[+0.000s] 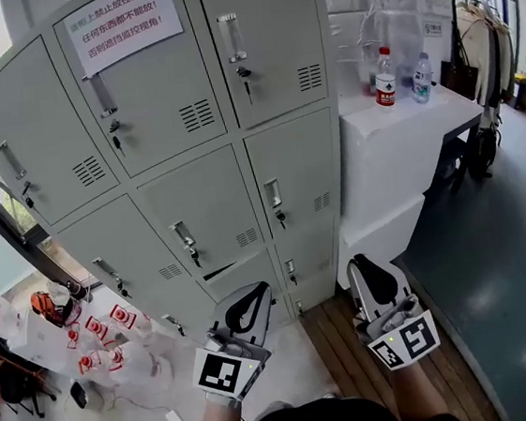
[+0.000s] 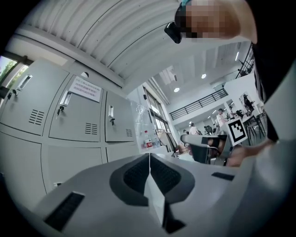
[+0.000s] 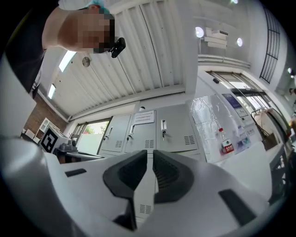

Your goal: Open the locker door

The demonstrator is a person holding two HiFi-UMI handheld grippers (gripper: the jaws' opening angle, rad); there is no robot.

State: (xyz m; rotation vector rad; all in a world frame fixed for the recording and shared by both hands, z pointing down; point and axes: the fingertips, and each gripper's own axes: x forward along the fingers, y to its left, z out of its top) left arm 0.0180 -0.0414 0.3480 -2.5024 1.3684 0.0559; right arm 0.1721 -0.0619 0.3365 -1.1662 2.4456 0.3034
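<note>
The grey metal lockers (image 1: pixel 268 171) stand on the far side, up and left of both tools. Each door has a silver pull handle, a key hanging below it and a patch of vent slots. A paper notice (image 1: pixel 124 22) in red print is stuck on a top door. The left tool (image 1: pixel 252 298) and the right tool (image 1: pixel 362 271) are held near the person, both fully closed on nothing. Right of the lockers, a white surface (image 1: pixel 423 125) carries two bottles (image 1: pixel 384 78).
</note>
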